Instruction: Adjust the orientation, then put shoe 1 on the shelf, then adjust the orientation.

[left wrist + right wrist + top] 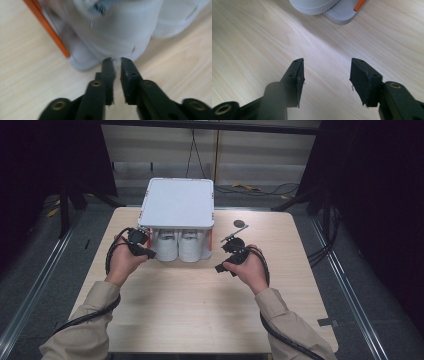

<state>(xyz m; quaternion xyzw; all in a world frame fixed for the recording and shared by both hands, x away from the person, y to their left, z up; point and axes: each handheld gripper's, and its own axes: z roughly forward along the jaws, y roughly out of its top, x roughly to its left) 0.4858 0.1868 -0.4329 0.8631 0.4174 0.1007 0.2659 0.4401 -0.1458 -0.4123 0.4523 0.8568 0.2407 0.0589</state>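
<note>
Left gripper (pixel 150 254), seen from above, up against the front of a white rack (pixel 176 202) with orange corner posts, at its left end. Jaws nearly together in the left gripper view (pixel 115 60), a thin slit between them, tips right at the rounded toe of a white shoe (pixel 120 32); cannot tell whether anything is pinched there (picture blurred). Orange post (pixel 47 27) up and to the left of those tips, the rack's grey base corner just below it.

Right gripper (pixel 220 268) in the high view lower than the rack's right front corner, a little apart from it, over the bare wooden table (pixel 200 315). Jaws wide apart in the right gripper view (pixel 327 61), nothing between them but wood grain. Beyond the tips, a white shoe sole (pixel 314 6) and the grey base corner (pixel 342 13) with an orange post.

Two white shoes (pixel 180 245) side by side under the rack's flat white top, toes toward the person. A small dark disc (pixel 239 223) on the table beyond the right gripper.
</note>
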